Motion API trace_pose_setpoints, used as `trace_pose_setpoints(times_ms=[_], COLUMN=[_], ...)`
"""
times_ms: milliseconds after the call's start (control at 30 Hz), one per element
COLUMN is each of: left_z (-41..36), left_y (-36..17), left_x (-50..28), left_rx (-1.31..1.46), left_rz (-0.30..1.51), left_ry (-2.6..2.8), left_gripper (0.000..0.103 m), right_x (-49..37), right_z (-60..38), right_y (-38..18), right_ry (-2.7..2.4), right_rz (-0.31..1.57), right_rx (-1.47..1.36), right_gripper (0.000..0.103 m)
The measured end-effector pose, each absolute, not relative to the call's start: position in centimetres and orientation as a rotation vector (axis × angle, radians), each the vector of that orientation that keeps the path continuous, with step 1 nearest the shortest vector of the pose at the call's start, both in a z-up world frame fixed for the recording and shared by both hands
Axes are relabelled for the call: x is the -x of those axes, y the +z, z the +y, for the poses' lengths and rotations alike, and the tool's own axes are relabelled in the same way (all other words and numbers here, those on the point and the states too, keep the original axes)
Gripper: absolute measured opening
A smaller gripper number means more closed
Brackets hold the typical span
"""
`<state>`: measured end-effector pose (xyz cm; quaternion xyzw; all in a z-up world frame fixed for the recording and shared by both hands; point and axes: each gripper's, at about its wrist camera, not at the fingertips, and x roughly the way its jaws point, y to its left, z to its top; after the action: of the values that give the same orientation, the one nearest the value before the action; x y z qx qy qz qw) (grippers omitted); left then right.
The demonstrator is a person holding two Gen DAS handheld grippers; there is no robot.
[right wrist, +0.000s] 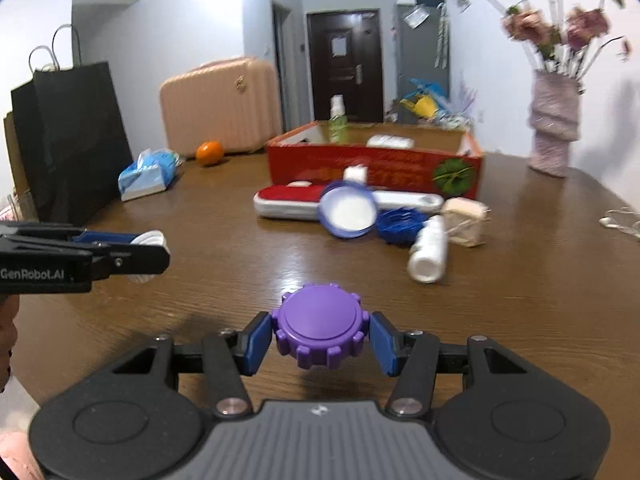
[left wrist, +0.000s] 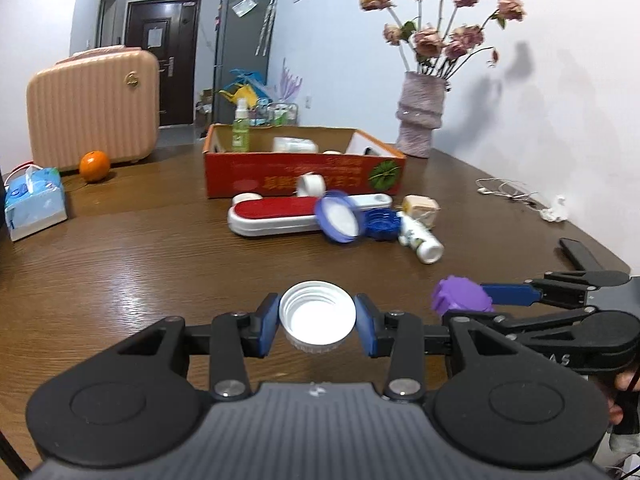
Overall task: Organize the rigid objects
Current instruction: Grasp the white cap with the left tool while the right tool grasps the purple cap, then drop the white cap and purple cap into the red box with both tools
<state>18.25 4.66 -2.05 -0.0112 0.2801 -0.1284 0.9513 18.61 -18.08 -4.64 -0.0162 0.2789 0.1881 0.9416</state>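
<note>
While both claws hang over the near end of the brown wooden bench [left wrist: 120,264], each has a cap pinched between its blue pads. The left claw [left wrist: 317,322] is closed partway on a white threaded cap [left wrist: 317,316], its hollow side turned up toward the camera, with a pad touching it on either side. The right claw [right wrist: 320,338] is closed on a purple ribbed cap [right wrist: 320,326], flat top facing up; the left wrist view shows that same cap at the tip of the claw, just to the right of the left one.

Farther along the bench lies a cluster of loose things: a red-and-white lint brush [left wrist: 276,216], a blue-rimmed lid [left wrist: 339,220] leaning against it, a dark blue ribbed cap [left wrist: 383,226], a small white bottle [left wrist: 420,240] lying on its side and a beige block [left wrist: 420,208] beside them. Just behind stands an open red cardboard box [left wrist: 256,172], with a green spray bottle [left wrist: 241,128] upright inside. An orange [left wrist: 94,165], a pink suitcase [left wrist: 92,108], a tissue pack [left wrist: 34,200] and a vase of flowers [left wrist: 420,120] stand around the far edges.
</note>
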Motion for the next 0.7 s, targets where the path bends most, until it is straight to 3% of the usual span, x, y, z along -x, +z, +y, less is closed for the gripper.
trace_pose_setpoints(times_ms=[300, 533, 700], left_z=[3.8, 4.6, 4.9], left_y=[0.1, 4.8, 4.3], left_x=[-21.1, -36.6, -49.8], left_rx=[0.026, 0.005, 0.033], left_rz=[0.529, 0.534, 0.647], left_ry=[-0.27, -0.219, -0.174], left_gripper=[0.04, 0.04, 0.04], right_x=[-22.3, -37.4, -51.7], right_z=[-19.7, -17.5, -12.7], right_y=[-1.1, 4.4, 4.8], right_ry=[0.426, 0.491, 0.517], right_rz=[0.494, 0.474, 0.584], right_rx=[0.025, 0.032, 0.066], right_gripper=[0.053, 0.053, 0.053])
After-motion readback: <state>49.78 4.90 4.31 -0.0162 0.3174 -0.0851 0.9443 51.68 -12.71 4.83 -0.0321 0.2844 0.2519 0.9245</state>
